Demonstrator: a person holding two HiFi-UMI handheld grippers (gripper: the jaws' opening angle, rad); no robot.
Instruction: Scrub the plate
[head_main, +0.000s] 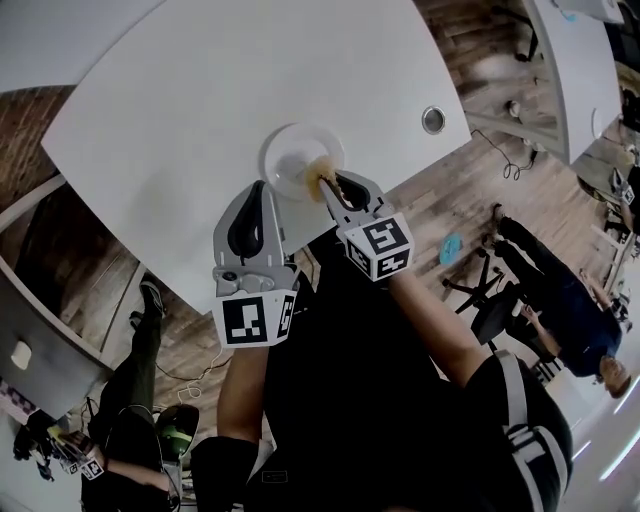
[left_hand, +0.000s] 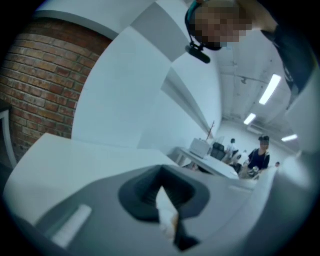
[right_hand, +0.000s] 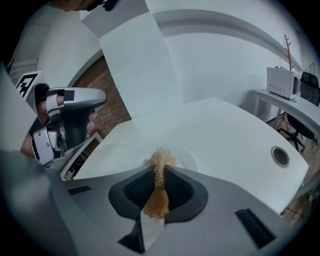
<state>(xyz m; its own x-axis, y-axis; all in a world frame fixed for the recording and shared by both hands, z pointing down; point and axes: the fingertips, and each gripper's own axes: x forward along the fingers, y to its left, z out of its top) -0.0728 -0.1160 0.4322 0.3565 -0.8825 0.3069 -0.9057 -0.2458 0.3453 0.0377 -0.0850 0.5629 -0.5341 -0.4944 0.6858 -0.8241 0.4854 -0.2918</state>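
**Masked at the plate**

Cannot see the plate's (head_main: 300, 155) near rim, covered by left gripper (head_main: 262, 188) and right gripper (head_main: 335, 182). Shows only a blurred white sliver of plate between left jaws. Cannot tell whether the scrubber (right_hand: 159, 161) touches the plate's face.

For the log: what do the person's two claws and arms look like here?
The left claw and right claw both have pale grey, rounded shells with black pads lining the jaws. Each carries a white marker cube printed with black square patterns. The person wears black clothing, and the right sleeve has white bands across it.
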